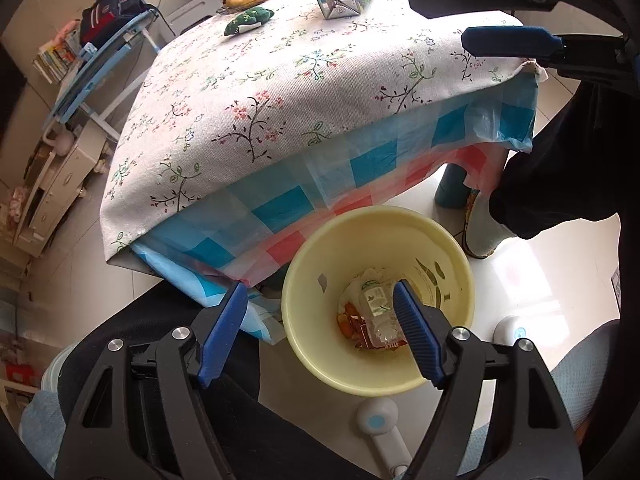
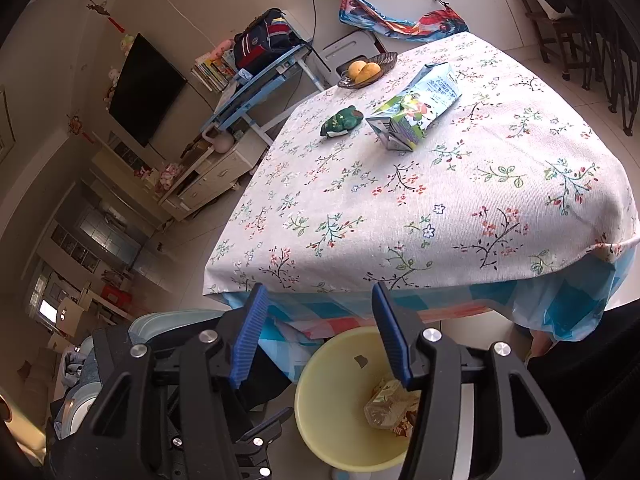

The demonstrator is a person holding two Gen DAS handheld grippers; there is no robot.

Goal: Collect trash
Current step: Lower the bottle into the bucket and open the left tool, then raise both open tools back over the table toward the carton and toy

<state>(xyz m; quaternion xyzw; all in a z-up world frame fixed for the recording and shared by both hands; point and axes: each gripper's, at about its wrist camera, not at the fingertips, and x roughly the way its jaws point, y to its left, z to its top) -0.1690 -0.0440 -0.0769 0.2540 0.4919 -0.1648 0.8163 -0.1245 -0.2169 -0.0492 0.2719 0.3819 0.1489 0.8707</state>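
The left gripper (image 1: 318,298) is hanging over the pale yellow round plastic bin (image 1: 296,280), jaws apart and empty, with a clear plastic bottle (image 1: 378,308) lying inside among wrappers. The right gripper (image 2: 318,320), jaws also apart and empty, is pointing toward the flattened blue-green drink carton (image 2: 416,110) waiting at twelve o'clock on the floral tablecloth (image 2: 400,208). A reach risks snagging that loose cloth, or nudging the green plush toy (image 2: 342,120) at ten o'clock.

Yellow bin (image 1: 320,264) mouth open from above, trash only at its bottom. Worktop (image 1: 280,92) edge and hanging checked cloth (image 1: 280,204) crowd the bin's far rim; a leg (image 1: 560,184) stands beside it.
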